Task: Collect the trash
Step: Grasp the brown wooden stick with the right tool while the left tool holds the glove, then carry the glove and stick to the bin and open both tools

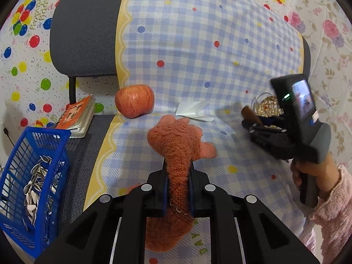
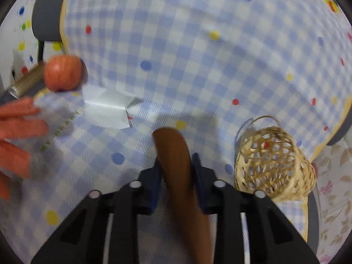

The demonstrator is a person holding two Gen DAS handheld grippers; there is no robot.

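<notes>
My left gripper [image 1: 178,167] is shut on an orange plush toy [image 1: 176,140] that sticks out forward over the checked tablecloth [image 1: 198,44]. A crumpled white paper scrap [image 1: 194,110] lies just beyond the toy, beside a red apple [image 1: 134,100]. My right gripper [image 2: 176,165] is shut on a smooth brown stick-like piece [image 2: 173,149], held above the cloth. In the right wrist view the paper scrap [image 2: 105,107] lies ahead to the left. The blue plastic basket [image 1: 33,176] at the left holds sunflower seed shells.
A woven wicker basket [image 2: 272,162] lies on its side just right of my right gripper. A small orange notebook [image 1: 77,116] rests on the grey chair seat beside the blue basket, under the chair back [image 1: 85,28]. A hand in a pink sleeve [image 1: 308,169] holds the right gripper.
</notes>
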